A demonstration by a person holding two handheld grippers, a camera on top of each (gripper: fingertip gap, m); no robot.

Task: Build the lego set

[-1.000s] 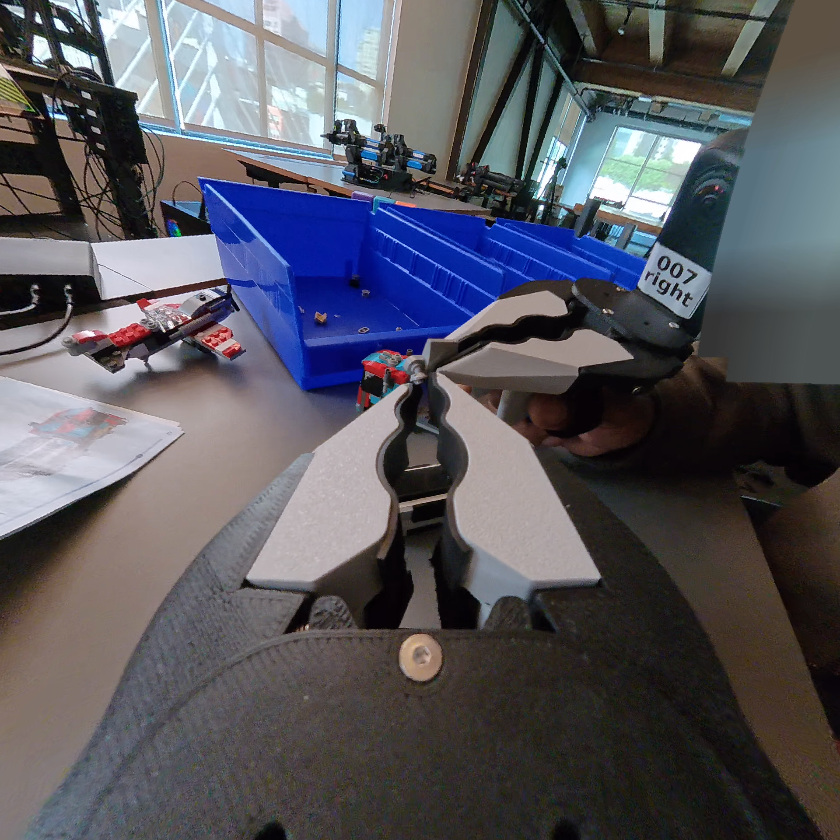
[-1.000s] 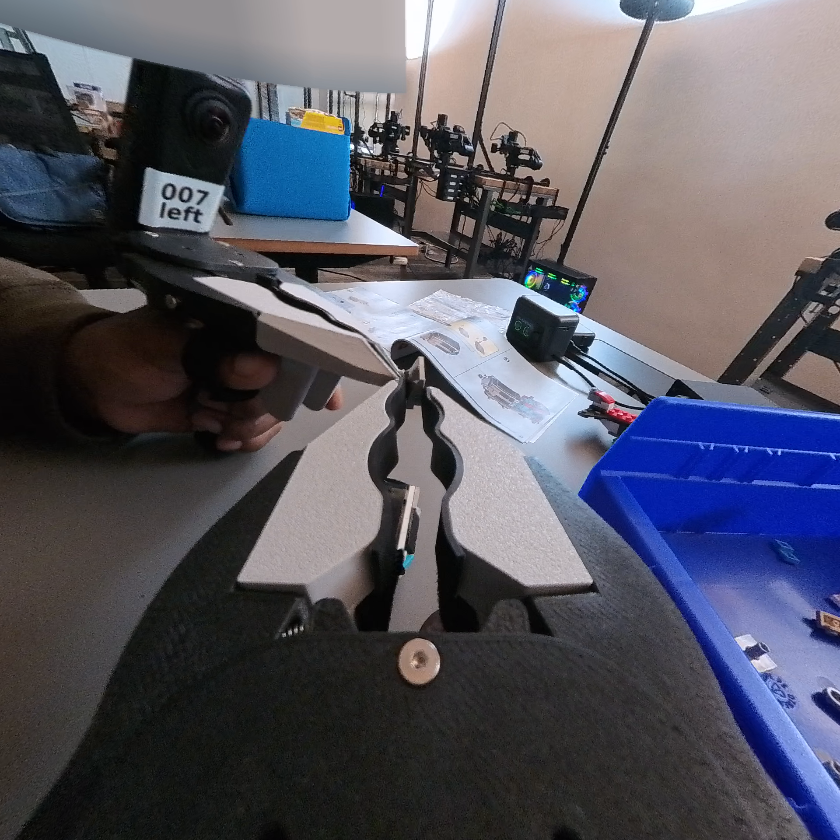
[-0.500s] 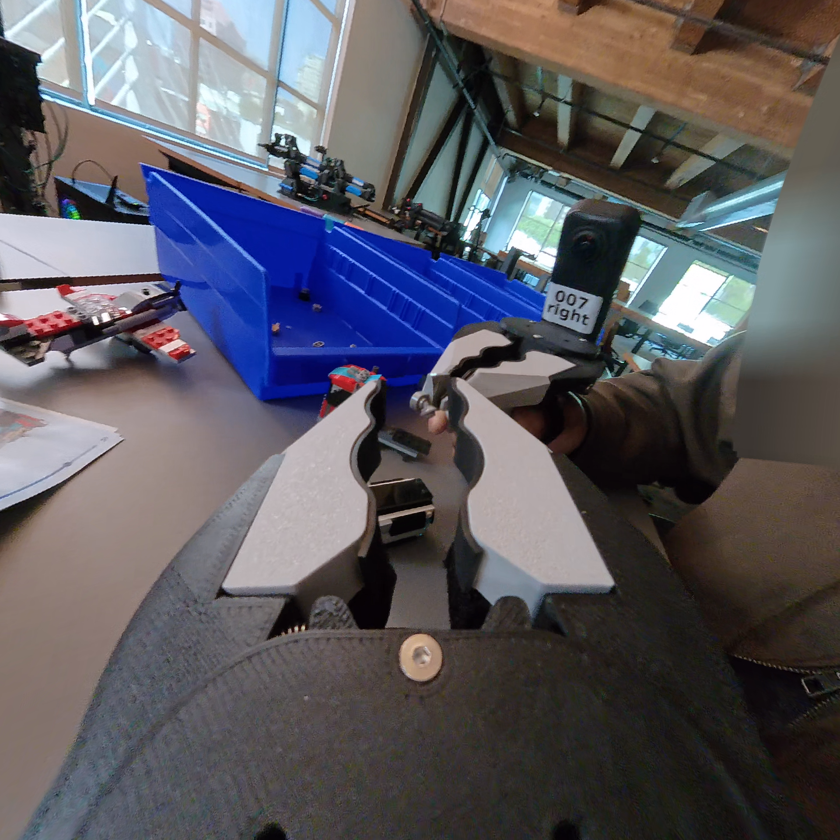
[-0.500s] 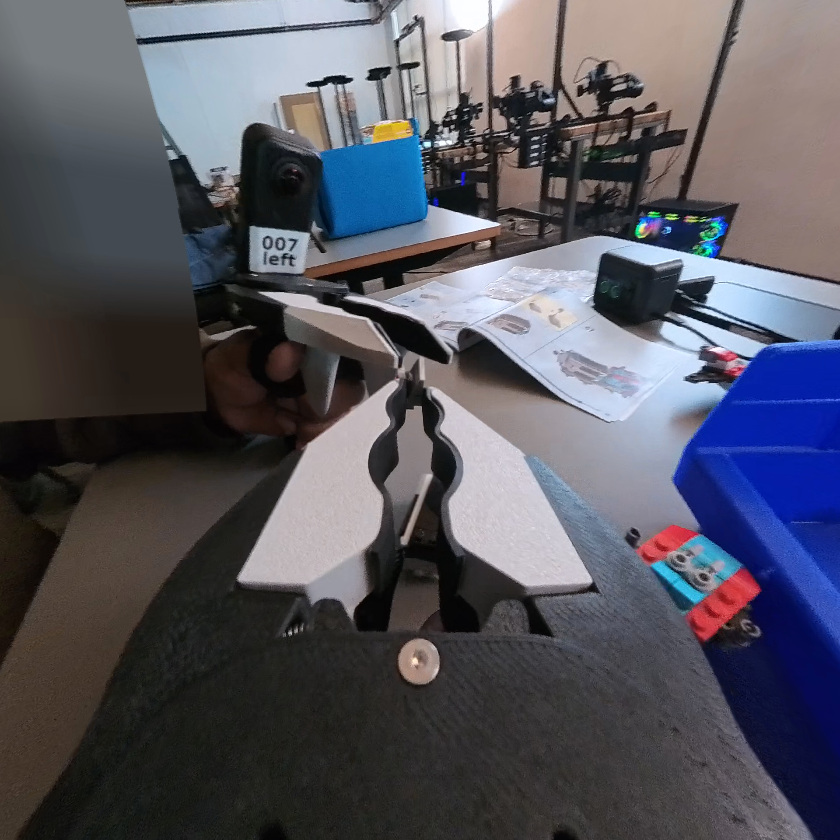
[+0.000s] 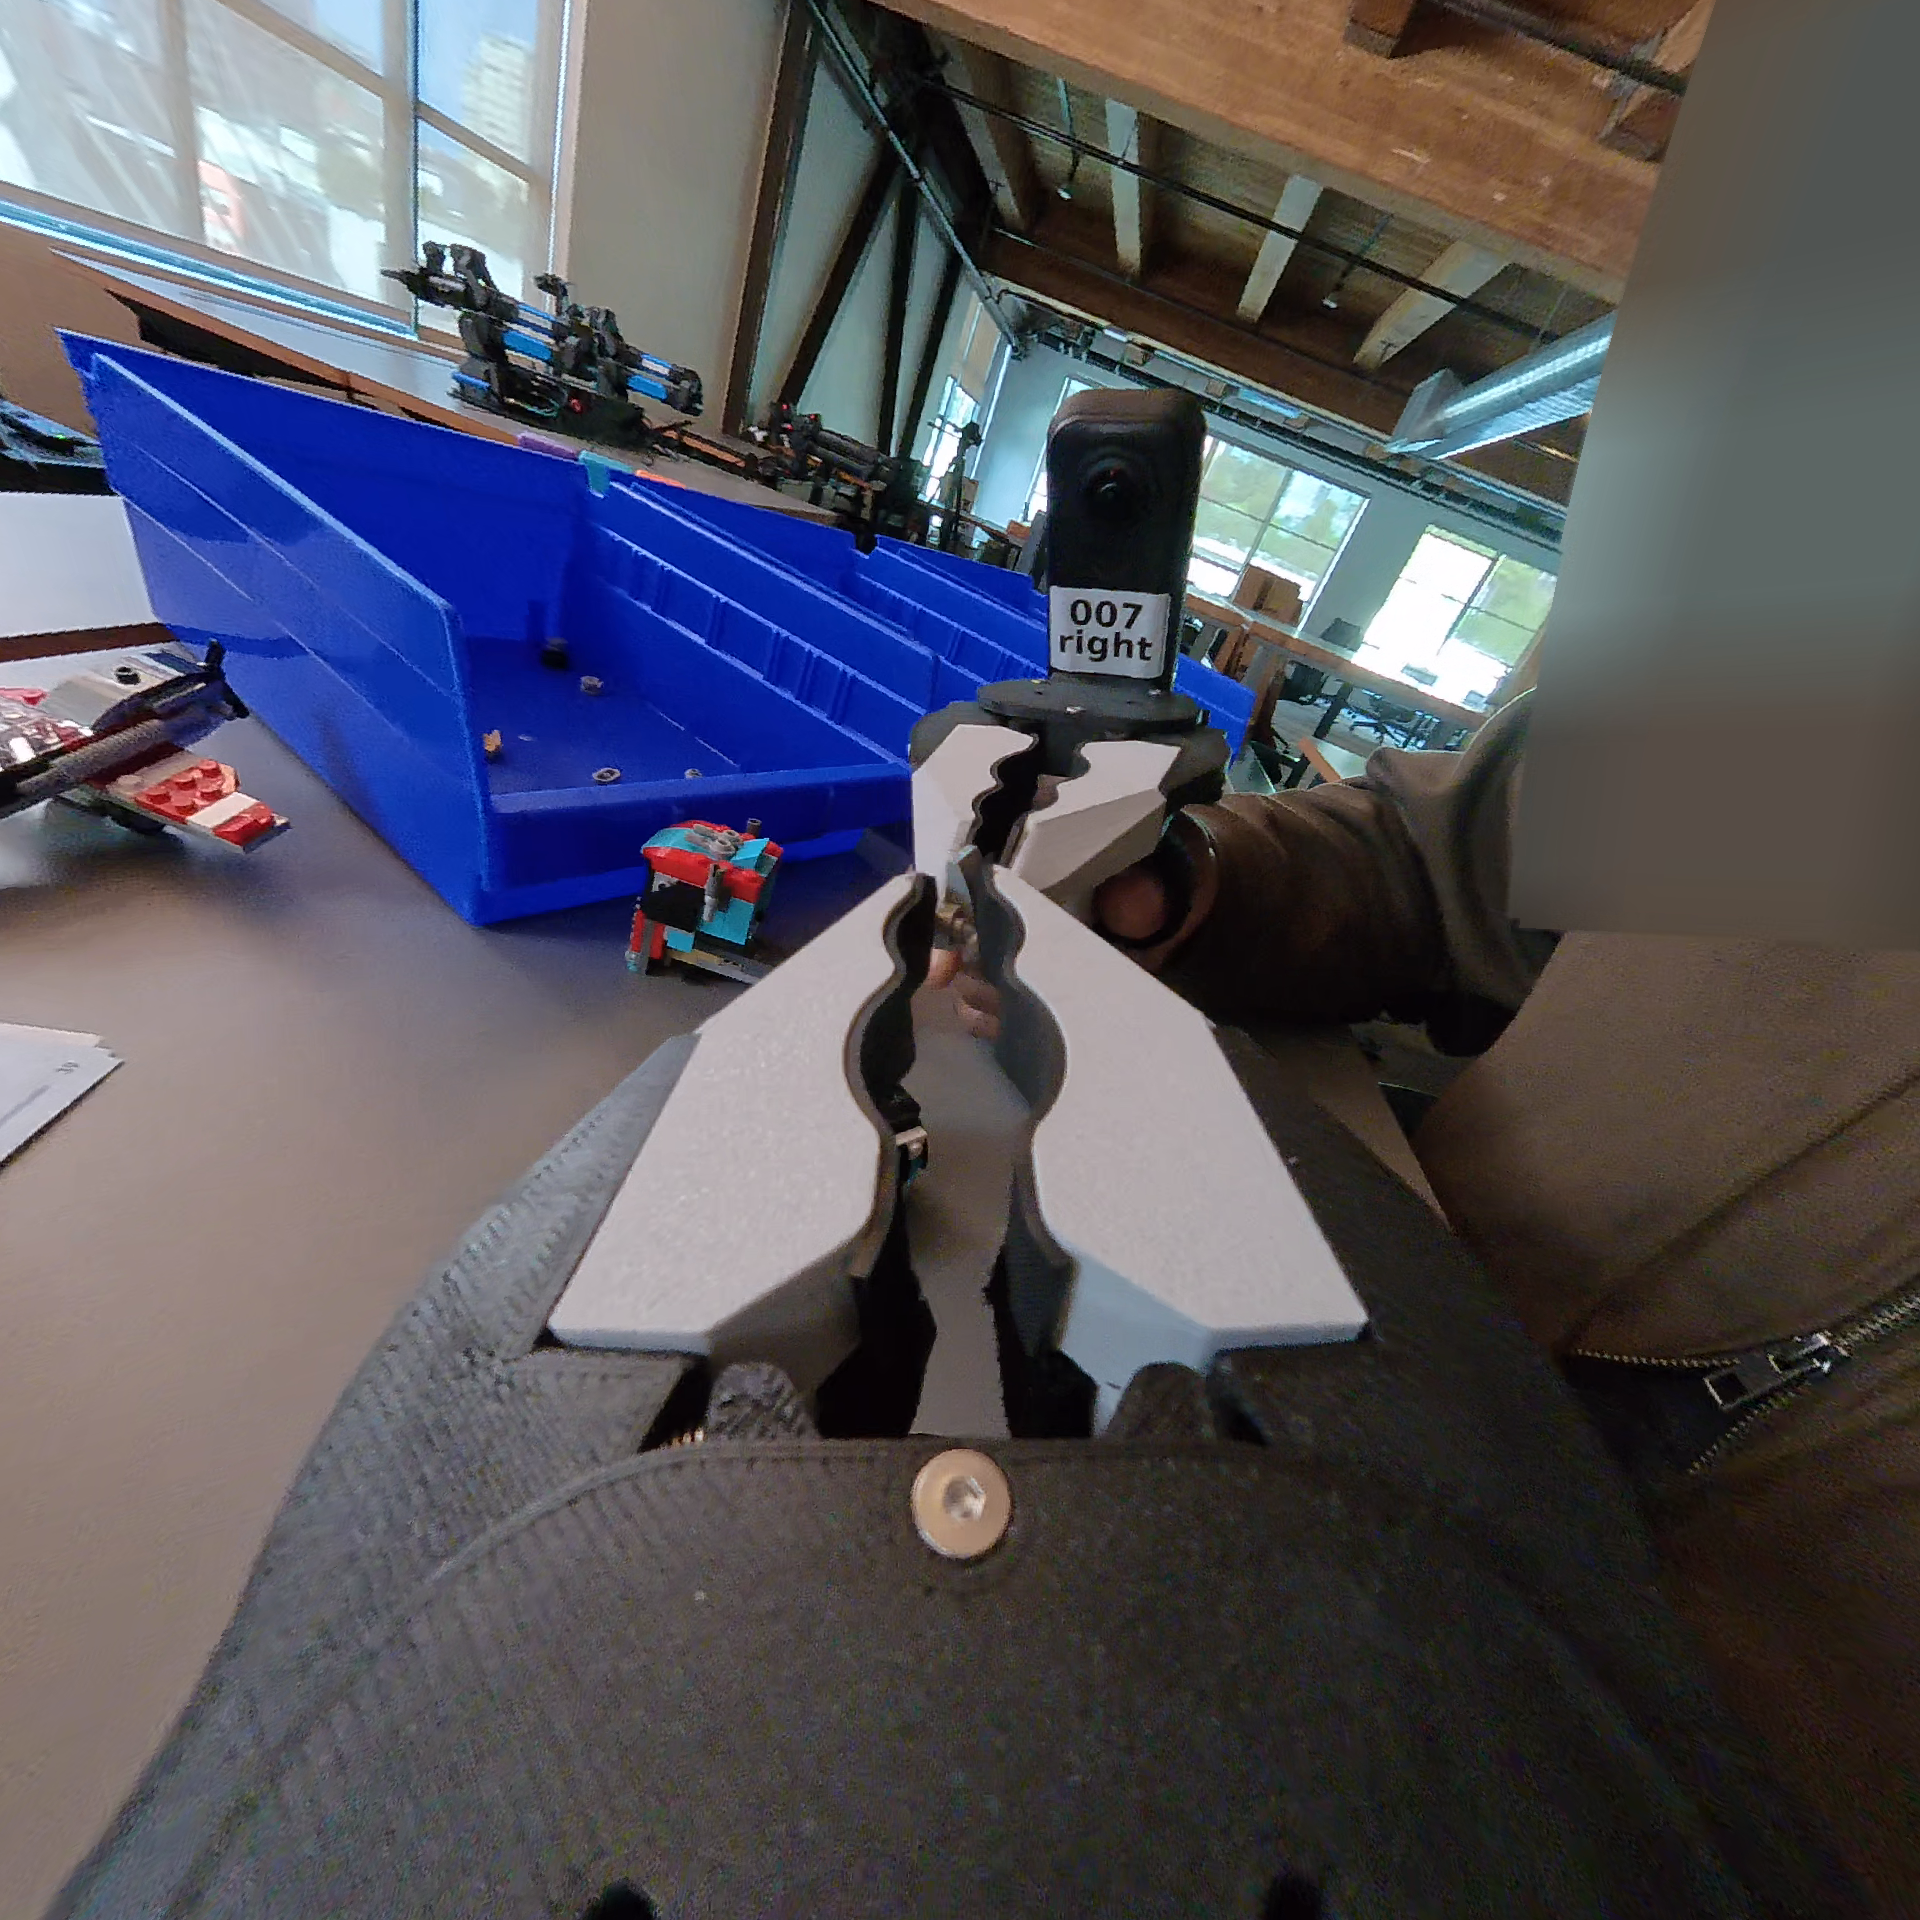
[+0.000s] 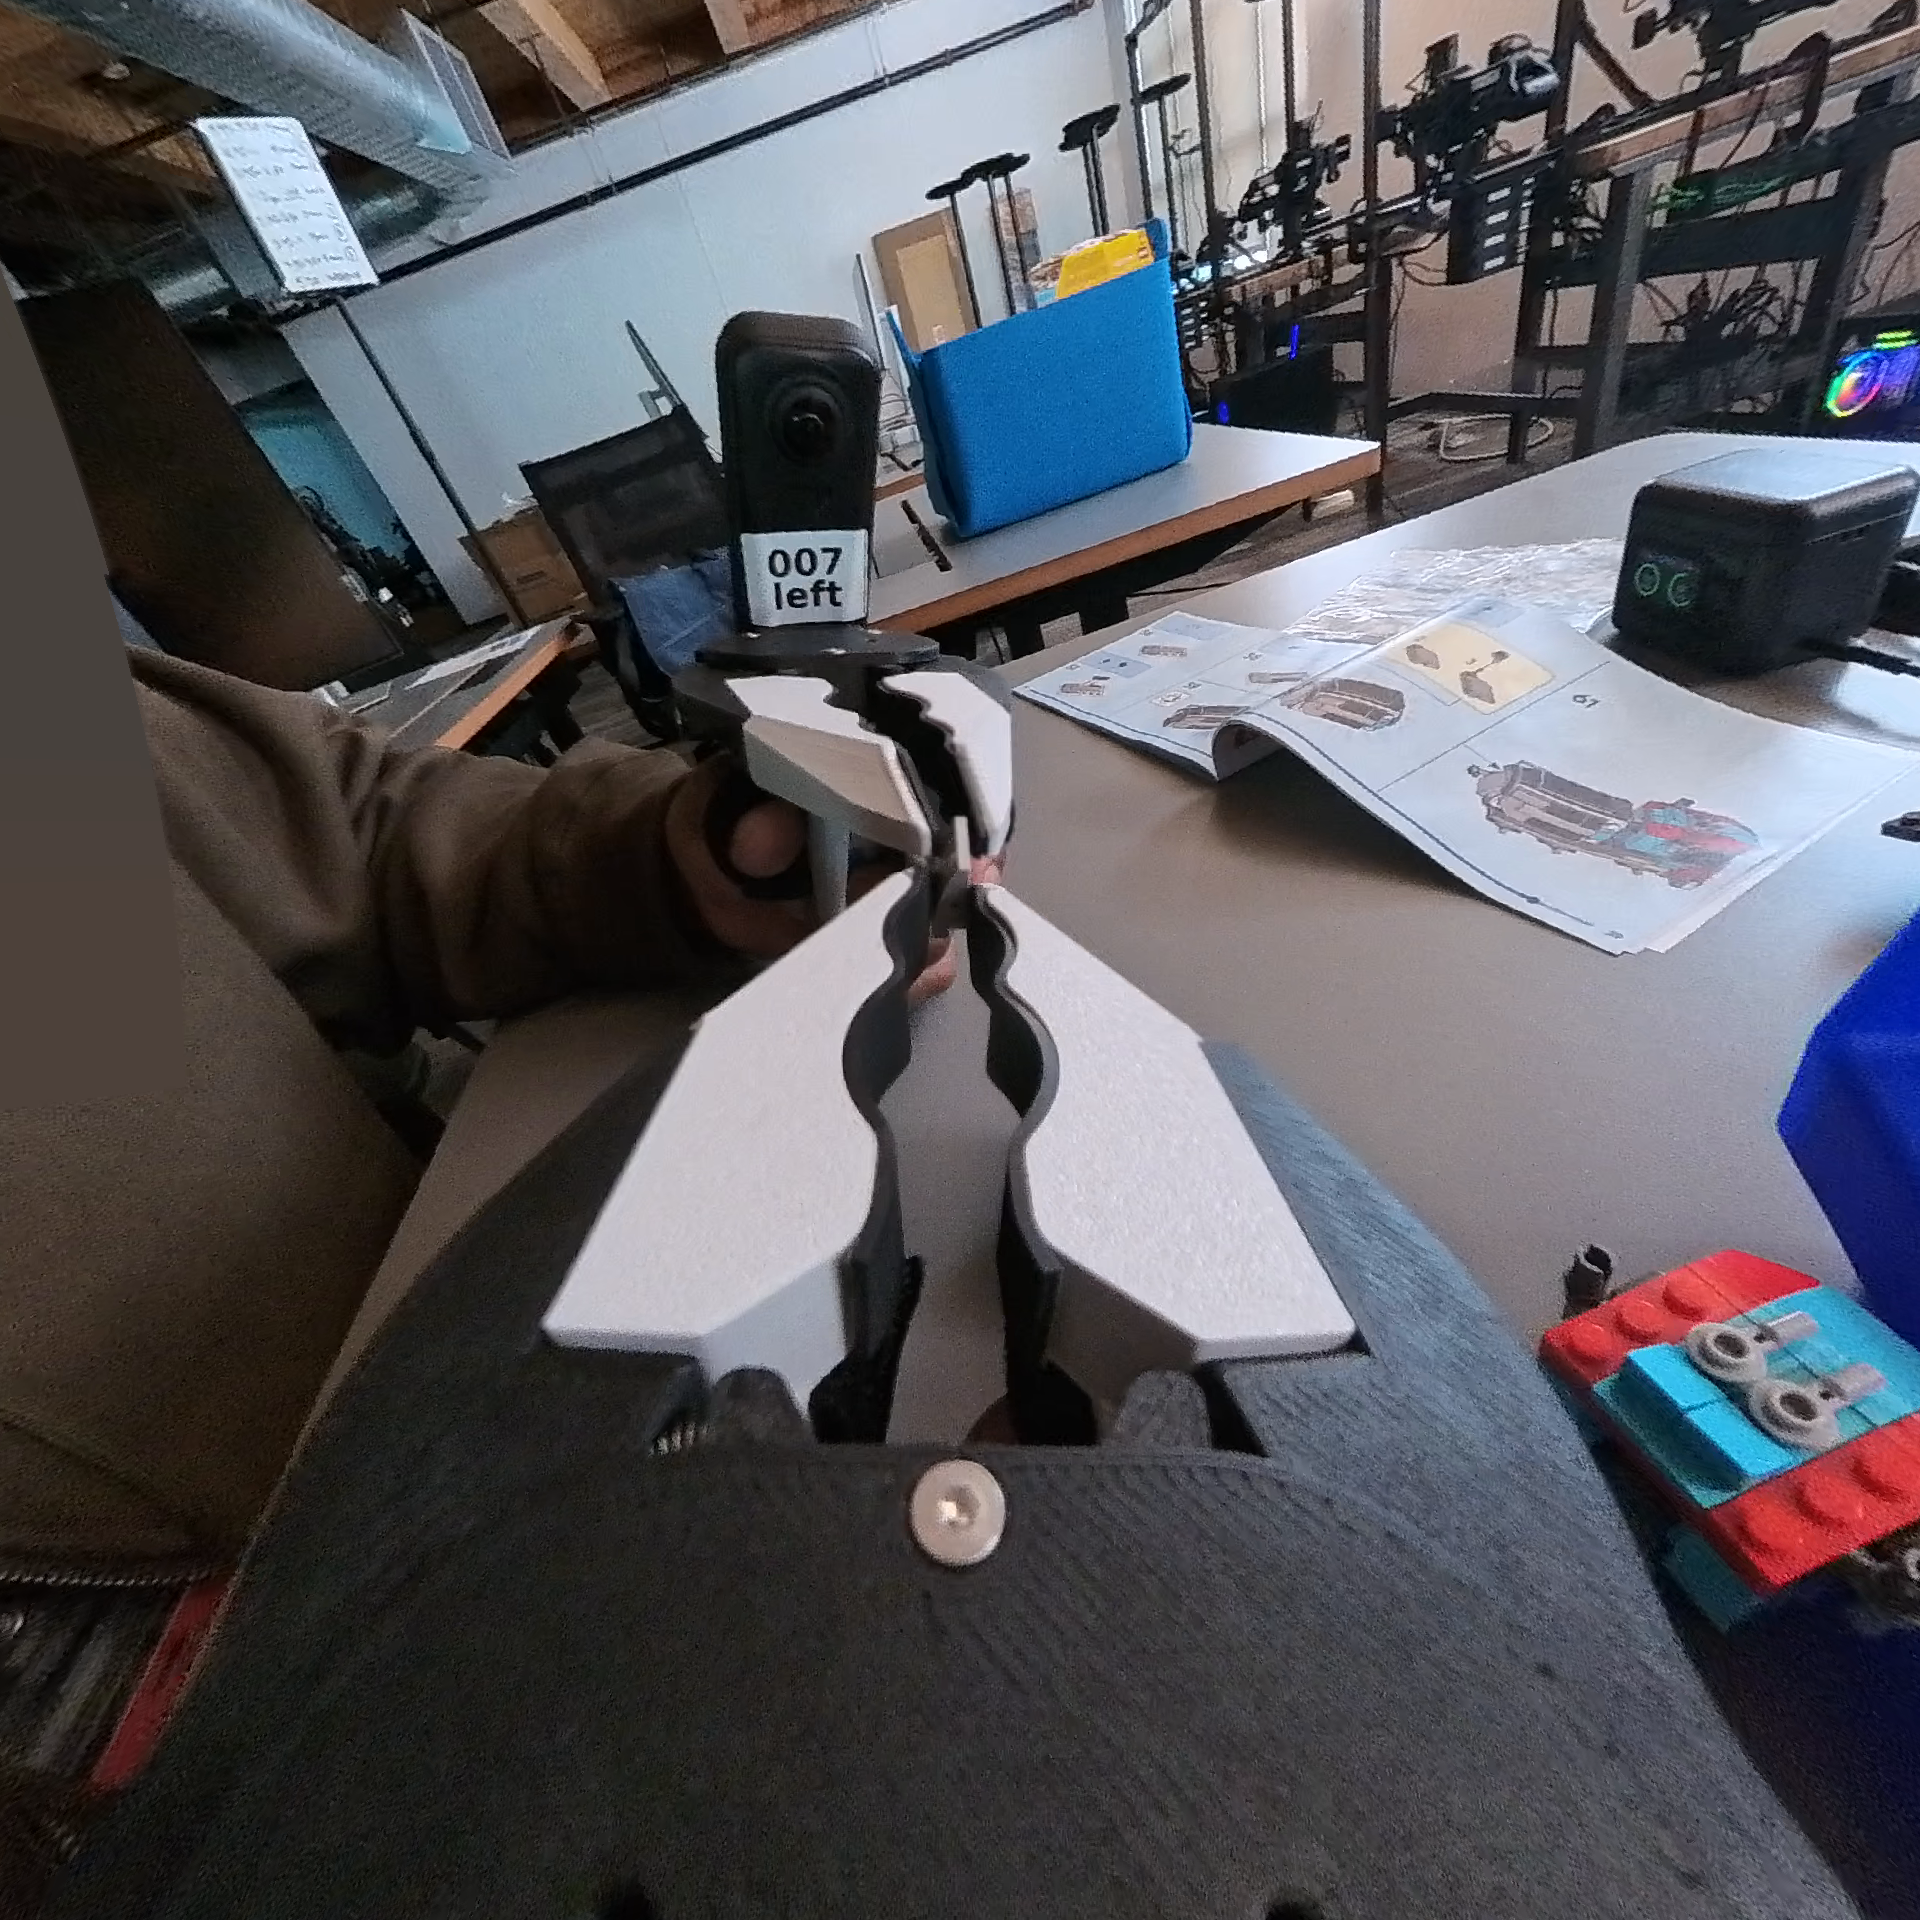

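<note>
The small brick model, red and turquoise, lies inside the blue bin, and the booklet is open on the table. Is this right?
Not quite. The brick model lies on the table, just outside the blue bin, as the left wrist view shows. The booklet is indeed open on the table.

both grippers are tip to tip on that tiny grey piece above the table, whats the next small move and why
Probably hold both steady and ease one gripper's fingers off slightly. The left gripper and right gripper meet tip to tip, both closed on the same small grey piece in mid-air above the table, so pulling apart now might twist or drop it.
</note>
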